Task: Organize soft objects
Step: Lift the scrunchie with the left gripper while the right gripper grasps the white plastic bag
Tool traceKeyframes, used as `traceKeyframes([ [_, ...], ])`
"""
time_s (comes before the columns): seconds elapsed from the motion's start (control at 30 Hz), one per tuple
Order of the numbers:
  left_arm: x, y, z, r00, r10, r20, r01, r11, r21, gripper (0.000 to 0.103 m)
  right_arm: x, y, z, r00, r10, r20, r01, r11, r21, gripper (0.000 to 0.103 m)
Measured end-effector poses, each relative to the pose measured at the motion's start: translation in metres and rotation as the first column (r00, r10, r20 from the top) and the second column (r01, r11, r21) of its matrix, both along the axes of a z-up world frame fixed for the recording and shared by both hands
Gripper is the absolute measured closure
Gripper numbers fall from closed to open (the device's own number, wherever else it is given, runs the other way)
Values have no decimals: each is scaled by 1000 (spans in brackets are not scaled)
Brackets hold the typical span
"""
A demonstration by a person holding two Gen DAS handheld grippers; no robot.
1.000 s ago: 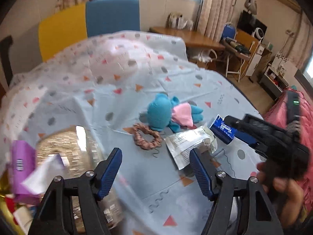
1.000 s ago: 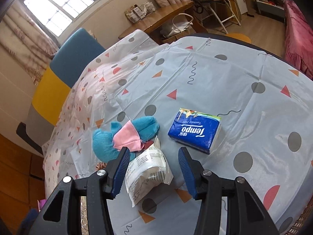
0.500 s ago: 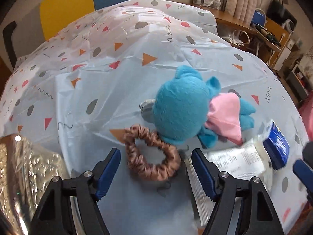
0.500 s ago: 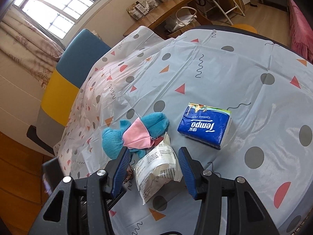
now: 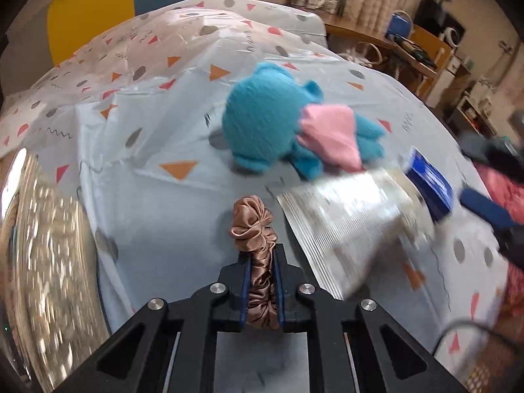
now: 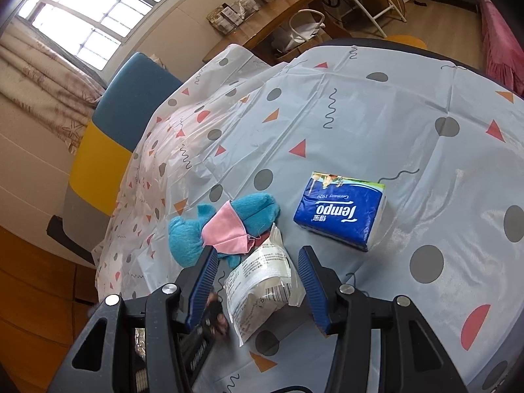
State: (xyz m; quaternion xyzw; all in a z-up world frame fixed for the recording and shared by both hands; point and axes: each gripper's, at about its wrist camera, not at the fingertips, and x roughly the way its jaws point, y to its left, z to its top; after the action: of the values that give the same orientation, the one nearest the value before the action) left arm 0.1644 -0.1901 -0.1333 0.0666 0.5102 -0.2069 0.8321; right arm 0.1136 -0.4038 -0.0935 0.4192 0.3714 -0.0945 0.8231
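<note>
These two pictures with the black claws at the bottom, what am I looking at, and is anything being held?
There is no robot here: a person holds a two-finger gripper in each hand, and each carries a camera looking along its fingers. One picture is from the left gripper. Its jaws have just closed on a brown scrunchie, squeezed flat between the blue pads. The other picture is from the right gripper, open and holding nothing, with a white packet lying on the table between its fingers. On the patterned tablecloth also lie a blue plush toy in pink and a blue tissue pack.
</note>
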Motion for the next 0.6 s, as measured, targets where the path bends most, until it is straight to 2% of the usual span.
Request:
traceKeyframes([
  [0.23,-84,15,1,982,-183,44,181,982,52,91,-3,-9,-10,1000,-9,8,8,995,104,51],
  [0.33,-105,27,1,977,-199,74,194,978,72,90,0,-9,-22,1000,22,1,-21,979,201,51],
  [0.43,-113,39,-1,978,-182,99,176,982,65,90,13,4,-38,992,120,-48,-102,955,280,51],
  [0.57,-118,54,0,981,-165,101,161,986,43,91,27,26,-47,968,224,-116,-188,947,259,50],
  [0.6,-119,56,1,981,-165,101,161,986,43,91,29,29,-48,964,230,-135,-194,952,237,45],
])
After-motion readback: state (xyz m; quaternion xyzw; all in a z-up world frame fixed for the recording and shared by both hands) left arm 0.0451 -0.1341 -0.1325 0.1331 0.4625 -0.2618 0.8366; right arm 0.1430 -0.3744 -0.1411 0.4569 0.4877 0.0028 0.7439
